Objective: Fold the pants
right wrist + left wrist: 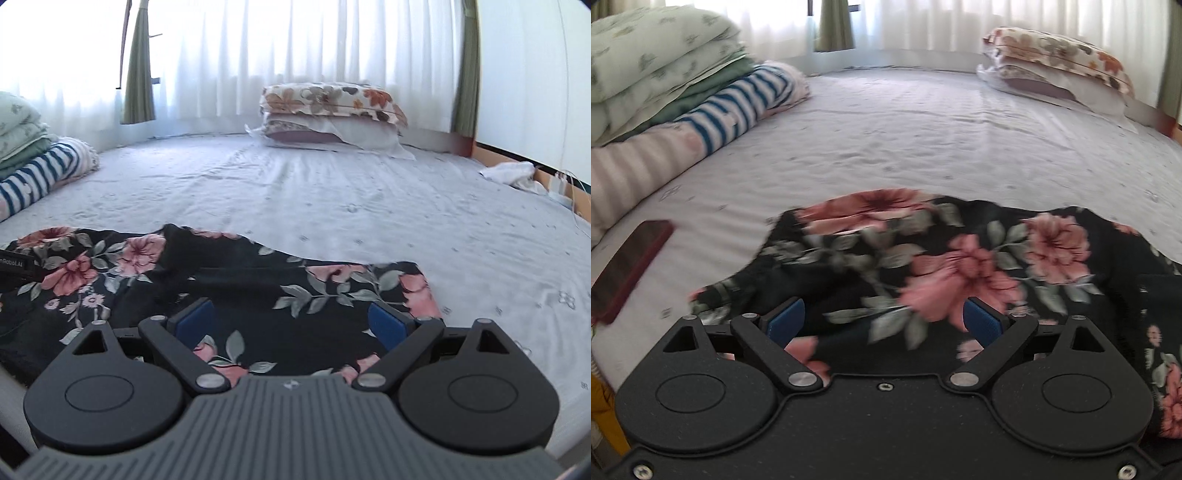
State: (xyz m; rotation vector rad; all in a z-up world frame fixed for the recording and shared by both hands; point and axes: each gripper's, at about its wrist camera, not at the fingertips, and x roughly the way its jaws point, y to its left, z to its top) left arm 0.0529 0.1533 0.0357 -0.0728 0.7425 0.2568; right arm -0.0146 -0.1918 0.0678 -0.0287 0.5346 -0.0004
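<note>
Left gripper (884,321) and right gripper (291,321) both spread wide, gripping nothing, low over black floral pants (960,266) rumpled on the bedsheet (886,140). Red phone (631,266) left, stacked pillows (328,114) beyond.

- The left black two-finger gripper with blue pads (884,319) has its two fingers spread wide apart, with nothing pinched between them. It is low and points forward.
- The right black and grey two-finger gripper with blue pads (291,319) has its fingers spread wide too, and holds nothing.
- A bit of the left gripper's black body shows at the left edge of the right wrist view.
</note>
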